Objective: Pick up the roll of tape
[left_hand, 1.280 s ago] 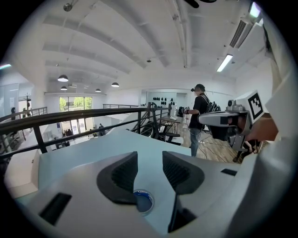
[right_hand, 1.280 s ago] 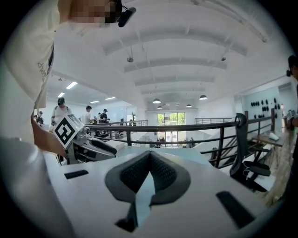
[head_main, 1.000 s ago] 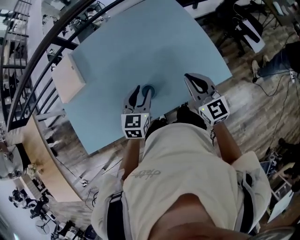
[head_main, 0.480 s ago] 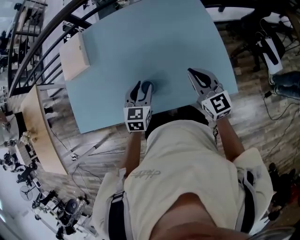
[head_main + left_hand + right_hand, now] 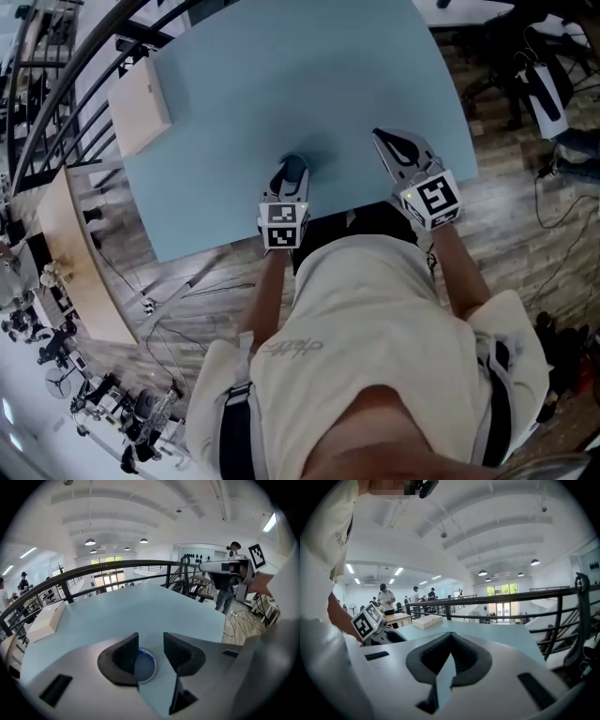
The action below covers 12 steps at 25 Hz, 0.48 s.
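One blue roll of tape (image 5: pixel 144 665) lies flat on the pale blue table (image 5: pixel 281 75), mid-frame, between the parted jaws of the left gripper (image 5: pixel 150 644). The right gripper (image 5: pixel 451 639) has its jaws pressed together, empty. Upper left, a white box (image 5: pixel 139 106) lies beside a dark railing (image 5: pixel 82 86).

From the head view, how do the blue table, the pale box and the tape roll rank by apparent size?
1. Blue table
2. Pale box
3. Tape roll, smallest, though the left gripper covers part of it.
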Each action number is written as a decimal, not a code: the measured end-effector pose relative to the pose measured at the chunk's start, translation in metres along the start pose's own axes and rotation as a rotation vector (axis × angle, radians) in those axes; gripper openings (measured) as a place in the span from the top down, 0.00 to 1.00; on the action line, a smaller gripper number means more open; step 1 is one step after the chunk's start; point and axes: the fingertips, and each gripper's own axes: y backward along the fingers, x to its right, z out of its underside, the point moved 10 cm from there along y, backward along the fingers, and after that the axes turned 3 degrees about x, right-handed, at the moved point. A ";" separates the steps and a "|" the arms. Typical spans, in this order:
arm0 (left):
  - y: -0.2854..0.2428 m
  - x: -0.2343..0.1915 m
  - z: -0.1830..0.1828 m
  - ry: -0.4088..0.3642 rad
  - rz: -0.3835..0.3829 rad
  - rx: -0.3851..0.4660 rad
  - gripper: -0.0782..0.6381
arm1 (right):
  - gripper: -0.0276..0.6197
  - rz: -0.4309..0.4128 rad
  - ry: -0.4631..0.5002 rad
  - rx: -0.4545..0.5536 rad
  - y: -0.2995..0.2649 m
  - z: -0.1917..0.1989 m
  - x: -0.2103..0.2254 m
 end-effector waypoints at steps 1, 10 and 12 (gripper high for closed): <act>-0.003 0.000 0.004 0.002 0.001 -0.015 0.64 | 0.95 0.001 0.001 -0.014 -0.001 0.003 0.001; -0.040 0.003 0.044 0.023 0.037 -0.158 0.64 | 0.95 0.011 -0.004 -0.081 0.006 0.019 0.008; -0.047 0.004 0.048 0.018 0.040 -0.188 0.64 | 0.95 0.007 -0.013 -0.085 0.007 0.022 0.010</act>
